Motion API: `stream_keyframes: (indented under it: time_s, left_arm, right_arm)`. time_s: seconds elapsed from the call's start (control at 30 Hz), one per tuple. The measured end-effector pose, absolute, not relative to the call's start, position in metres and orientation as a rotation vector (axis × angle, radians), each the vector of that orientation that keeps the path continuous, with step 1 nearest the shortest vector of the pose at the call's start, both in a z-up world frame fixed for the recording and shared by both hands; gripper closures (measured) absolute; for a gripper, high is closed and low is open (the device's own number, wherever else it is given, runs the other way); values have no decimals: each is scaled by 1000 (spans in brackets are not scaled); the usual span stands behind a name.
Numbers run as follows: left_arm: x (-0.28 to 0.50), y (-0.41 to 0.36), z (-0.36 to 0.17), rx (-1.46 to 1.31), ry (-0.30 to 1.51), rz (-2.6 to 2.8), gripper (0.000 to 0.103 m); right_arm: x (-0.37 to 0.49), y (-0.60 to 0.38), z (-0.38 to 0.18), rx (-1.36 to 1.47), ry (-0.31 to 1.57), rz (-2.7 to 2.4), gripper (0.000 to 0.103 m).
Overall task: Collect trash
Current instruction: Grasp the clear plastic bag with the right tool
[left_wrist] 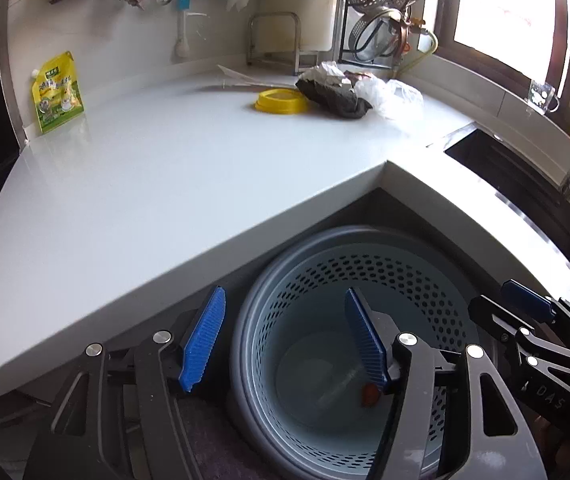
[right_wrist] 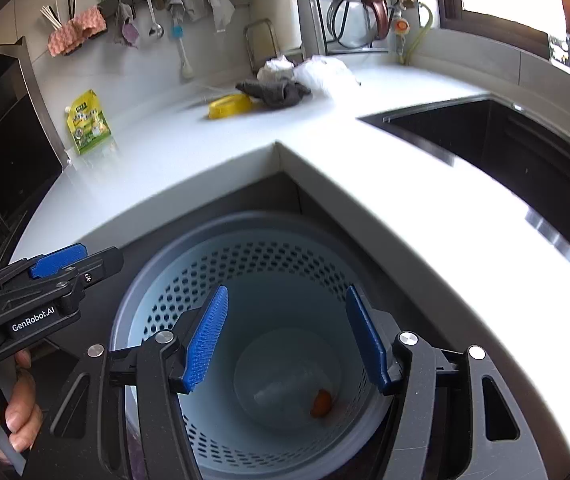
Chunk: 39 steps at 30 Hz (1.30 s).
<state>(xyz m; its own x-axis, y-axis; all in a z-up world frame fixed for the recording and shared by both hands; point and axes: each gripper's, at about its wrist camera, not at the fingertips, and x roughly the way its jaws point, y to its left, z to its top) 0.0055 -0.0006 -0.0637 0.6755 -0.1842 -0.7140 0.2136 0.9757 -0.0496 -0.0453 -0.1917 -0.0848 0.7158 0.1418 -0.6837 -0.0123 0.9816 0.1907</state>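
While both my claws hang open and empty over the bin, the remaining trash lies far ahead on the desk, nearer my right claw than my left claw.

Both wrist views above bin

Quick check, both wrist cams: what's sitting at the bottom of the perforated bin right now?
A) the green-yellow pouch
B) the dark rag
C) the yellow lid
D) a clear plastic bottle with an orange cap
D: a clear bottle with its orange cap lies on the floor of the bin; the yellow lid, pouch and dark rag are all on the counter.
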Motion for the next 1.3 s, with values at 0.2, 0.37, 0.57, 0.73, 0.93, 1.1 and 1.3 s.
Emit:
stream_keyframes:
  time_s: [0.2,0.37,0.57,0.73,0.93,1.1,1.3]
  left_arm:
    - [32,5,-35,15,725,-201,35]
    - [67,6,-11,11,668,-169,31]
    - [117,2,7,-1,639,-155,28]
    - [160,-4,11,-7,635,-140,23]
    - [200,-8,5,-3,643,-115,14]
    - [222,-8,-8,-7,678,-96,14]
    - [233,-7,-21,-2,706,-85,13]
  right_arm:
    - [-21,-202,-56,161,698,73,39]
    - [17,-221,-31,178,631,52,38]
    - [77,-242,1,184,584,25,33]
    - [131,-249,15,148,587,9,32]
    - [186,-245,13,100,632,25,30]
    - [222,-237,2,58,675,39,25]
    - [258,-236,-20,36,762,37,24]
